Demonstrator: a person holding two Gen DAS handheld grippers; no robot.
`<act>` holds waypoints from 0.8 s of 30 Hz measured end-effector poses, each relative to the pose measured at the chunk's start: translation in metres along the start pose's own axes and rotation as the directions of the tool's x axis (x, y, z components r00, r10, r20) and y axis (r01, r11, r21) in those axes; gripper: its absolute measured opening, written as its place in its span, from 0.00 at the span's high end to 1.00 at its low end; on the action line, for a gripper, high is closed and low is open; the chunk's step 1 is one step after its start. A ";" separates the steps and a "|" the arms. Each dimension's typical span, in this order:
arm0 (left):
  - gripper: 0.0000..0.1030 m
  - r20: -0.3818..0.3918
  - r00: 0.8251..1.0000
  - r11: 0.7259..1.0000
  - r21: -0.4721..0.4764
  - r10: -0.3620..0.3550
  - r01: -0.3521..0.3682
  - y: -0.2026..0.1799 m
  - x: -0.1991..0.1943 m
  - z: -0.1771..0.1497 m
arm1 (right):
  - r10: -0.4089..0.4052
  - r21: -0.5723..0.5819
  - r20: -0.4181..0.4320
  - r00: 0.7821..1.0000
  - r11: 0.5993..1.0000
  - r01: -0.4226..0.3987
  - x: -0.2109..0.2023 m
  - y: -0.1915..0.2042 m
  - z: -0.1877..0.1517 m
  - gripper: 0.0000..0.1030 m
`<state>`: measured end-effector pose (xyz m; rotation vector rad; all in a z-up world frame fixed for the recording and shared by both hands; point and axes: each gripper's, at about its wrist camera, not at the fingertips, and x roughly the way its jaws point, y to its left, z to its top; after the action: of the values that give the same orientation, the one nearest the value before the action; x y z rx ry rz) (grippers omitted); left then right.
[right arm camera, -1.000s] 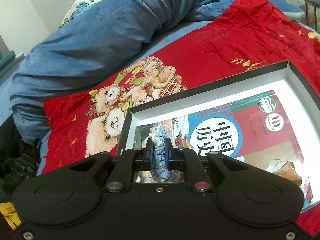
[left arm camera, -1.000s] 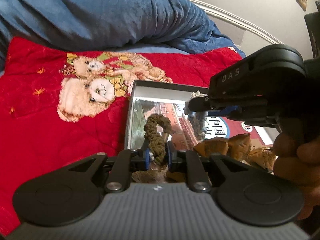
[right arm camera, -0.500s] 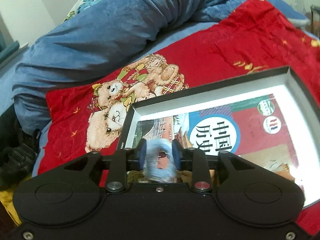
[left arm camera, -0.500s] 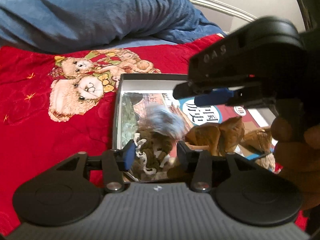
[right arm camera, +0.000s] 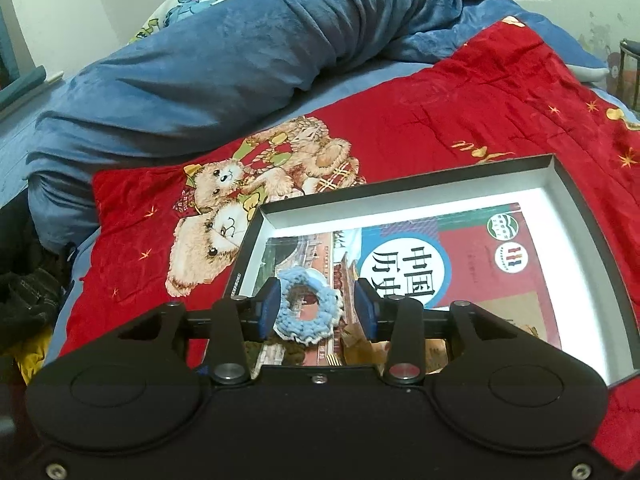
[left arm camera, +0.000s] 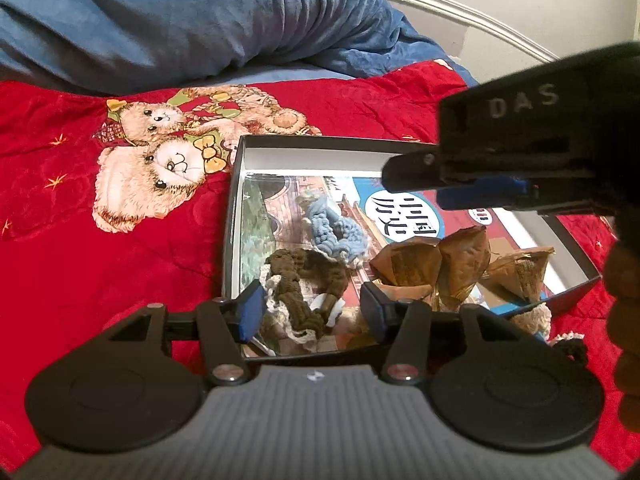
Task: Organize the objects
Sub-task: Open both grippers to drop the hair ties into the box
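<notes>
A shallow black box [left arm camera: 234,216] with a printed book inside lies on the red blanket; it also shows in the right wrist view [right arm camera: 568,184]. In it lie a brown knitted scrunchie [left arm camera: 304,280], a light blue knitted scrunchie [left arm camera: 334,232] and several brown paper-wrapped packets [left arm camera: 436,264]. My left gripper [left arm camera: 312,310] is open just above the brown scrunchie. My right gripper [right arm camera: 318,310] is open over the blue scrunchie [right arm camera: 308,308], which lies loose between the fingers. The right gripper [left arm camera: 452,184] also shows over the box in the left wrist view.
A red quilt with teddy bears [left arm camera: 160,168] covers the bed. A rolled blue blanket [right arm camera: 240,60] lies along the far side. A cream and a dark knitted piece [left arm camera: 560,332] lie outside the box's near right corner. Dark clothes [right arm camera: 24,300] lie at the left.
Both grippers opened. The brown scrunchie dropped from the left gripper and the blue one from the right; both now lie in the box.
</notes>
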<state>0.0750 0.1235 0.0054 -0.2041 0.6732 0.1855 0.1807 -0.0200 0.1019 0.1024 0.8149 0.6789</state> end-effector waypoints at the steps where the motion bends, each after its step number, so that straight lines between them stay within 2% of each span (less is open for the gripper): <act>1: 0.35 -0.002 1.000 1.000 -0.003 -0.003 0.003 0.001 0.001 0.000 | -0.002 0.001 -0.001 1.000 1.000 0.002 -0.001 0.000 -0.001 0.60; 12: 0.34 0.005 1.000 1.000 0.008 -0.002 0.002 -0.001 -0.002 -0.005 | -0.004 0.003 0.002 1.000 1.000 0.004 -0.027 -0.015 -0.008 0.56; 17: 0.34 0.079 0.997 1.000 0.025 -0.016 0.014 -0.004 -0.023 -0.009 | -0.004 0.018 0.025 1.000 1.000 0.004 -0.052 -0.035 -0.014 0.53; 21: 0.32 0.157 0.986 0.997 0.063 -0.056 0.047 -0.011 -0.044 -0.013 | -0.013 0.060 0.020 1.000 0.998 0.012 -0.069 -0.061 -0.025 0.53; 24: 0.32 0.181 0.979 0.993 0.081 -0.096 0.083 -0.021 -0.055 -0.016 | -0.016 0.116 0.013 1.000 0.993 0.014 -0.082 -0.084 -0.033 0.53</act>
<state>0.0283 0.0940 0.0301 -0.1449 0.4837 0.0917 0.1612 -0.1404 0.1029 0.2057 0.8414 0.6157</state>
